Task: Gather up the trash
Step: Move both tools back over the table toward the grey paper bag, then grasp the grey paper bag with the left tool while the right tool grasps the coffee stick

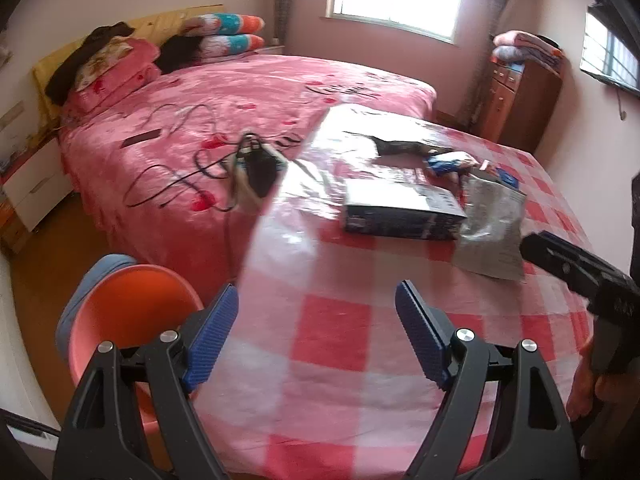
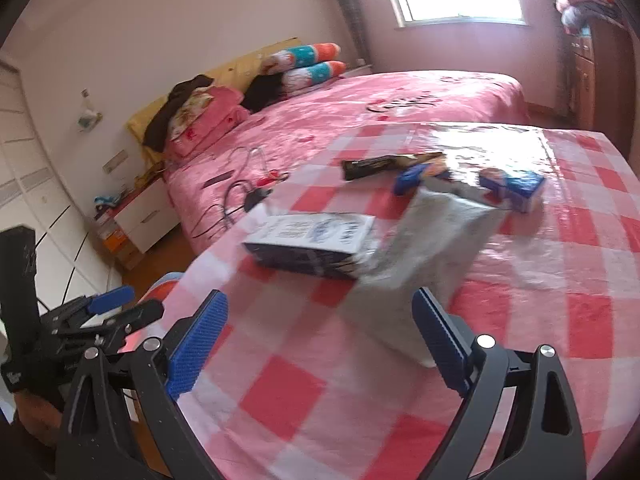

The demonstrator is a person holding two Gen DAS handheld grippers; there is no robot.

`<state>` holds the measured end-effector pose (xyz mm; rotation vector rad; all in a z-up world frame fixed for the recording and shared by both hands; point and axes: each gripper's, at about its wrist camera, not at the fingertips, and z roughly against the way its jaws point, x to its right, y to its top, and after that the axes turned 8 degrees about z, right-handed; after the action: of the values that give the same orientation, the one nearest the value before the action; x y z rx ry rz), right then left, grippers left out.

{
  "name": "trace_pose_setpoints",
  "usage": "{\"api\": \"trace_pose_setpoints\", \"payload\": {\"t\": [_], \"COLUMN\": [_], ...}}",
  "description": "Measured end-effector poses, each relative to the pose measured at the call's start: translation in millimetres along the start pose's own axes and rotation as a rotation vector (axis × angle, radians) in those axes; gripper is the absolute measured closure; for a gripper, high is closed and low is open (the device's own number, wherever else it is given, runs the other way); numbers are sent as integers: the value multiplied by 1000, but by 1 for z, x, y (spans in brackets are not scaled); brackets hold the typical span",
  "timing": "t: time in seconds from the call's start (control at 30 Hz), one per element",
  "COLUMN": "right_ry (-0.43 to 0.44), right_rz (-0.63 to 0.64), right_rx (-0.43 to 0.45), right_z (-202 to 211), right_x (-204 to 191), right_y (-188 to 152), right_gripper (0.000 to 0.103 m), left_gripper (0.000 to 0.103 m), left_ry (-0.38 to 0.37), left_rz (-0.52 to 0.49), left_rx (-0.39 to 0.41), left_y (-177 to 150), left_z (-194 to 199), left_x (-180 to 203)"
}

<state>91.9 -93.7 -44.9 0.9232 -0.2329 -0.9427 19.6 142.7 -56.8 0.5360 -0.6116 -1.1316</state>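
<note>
The left gripper (image 1: 316,312) hangs over the near part of a table (image 1: 332,360) covered in a red-and-white checked cloth, its blue-padded jaws spread wide with nothing between them. From that gripper, the trash lies ahead: a flat dark box (image 1: 400,210) sits at about one o'clock, well apart from the pads. A silver foil bag (image 1: 494,232) lies touching the box's right end, at about two o'clock. Farther back, near twelve to one o'clock, lie a dark wrapper (image 1: 400,146) and a small blue packet (image 1: 446,162).

The right gripper (image 2: 320,312) also stands wide and holds nothing. In its own view the silver foil bag (image 2: 420,264) lies just ahead, from twelve to one o'clock, its near end reaching down beside the right pad; whether it touches the pad cannot be told. The dark box (image 2: 316,244) lies at about twelve o'clock, just beyond the jaws. A small blue-and-white carton (image 2: 516,190) sits at two o'clock, farther off, and the dark wrapper (image 2: 384,166) at twelve o'clock beyond the box.

A bed (image 1: 248,92) with a pink cover stands past the table at ten to eleven o'clock, with black cables (image 1: 192,168) strewn on it.
</note>
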Motion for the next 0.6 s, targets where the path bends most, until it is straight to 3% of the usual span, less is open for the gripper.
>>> {"api": "trace_pose_setpoints", "payload": {"t": [0.4,0.6], "right_ry": [-84,-61], "right_rz": [-108,-126], "right_rx": [-22,-65], "right_z": [11,5], "right_x": [86,122], "right_y": [20,48], "right_gripper": [11,11], "left_gripper": [22,22], "left_ry": [-144,-243], "left_rz": [-120,-182], "left_rx": [-40,-61], "left_y": [4,4], "left_z": [-29,-46], "left_x": [70,110]}}
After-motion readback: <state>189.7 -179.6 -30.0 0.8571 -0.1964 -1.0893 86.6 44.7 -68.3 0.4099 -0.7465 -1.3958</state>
